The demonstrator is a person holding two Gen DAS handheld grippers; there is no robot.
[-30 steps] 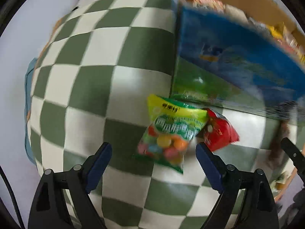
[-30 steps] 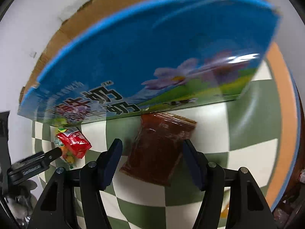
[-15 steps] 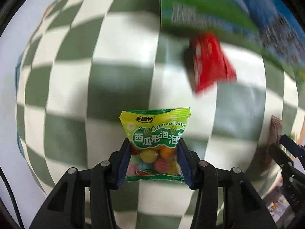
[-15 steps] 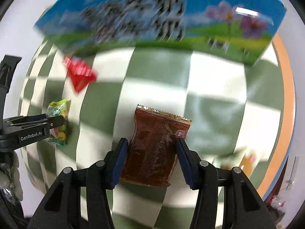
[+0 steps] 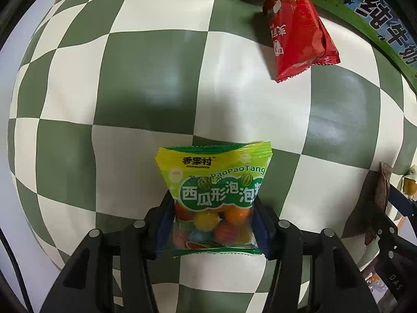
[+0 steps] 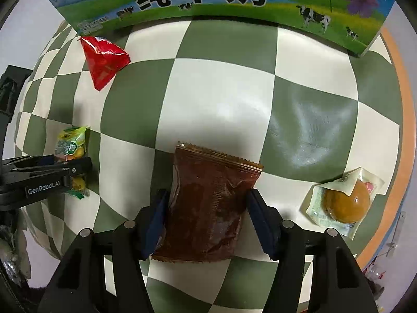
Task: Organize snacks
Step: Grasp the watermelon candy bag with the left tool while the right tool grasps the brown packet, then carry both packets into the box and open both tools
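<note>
My left gripper is shut on a yellow-green bag of coloured gum balls, held above the checkered cloth. My right gripper is shut on a brown snack packet. The left gripper and its gum bag also show at the left of the right wrist view. A red packet lies on the cloth near the blue and green milk carton box; it also shows in the right wrist view.
A clear-wrapped round brown pastry lies on the cloth at the right, near the orange table rim. The milk box stands along the far side. The brown packet's edge shows at the right of the left wrist view.
Both grippers went from open around their packets to shut on them and have lifted them. The milk box and red packet now sit farther off in both views.
</note>
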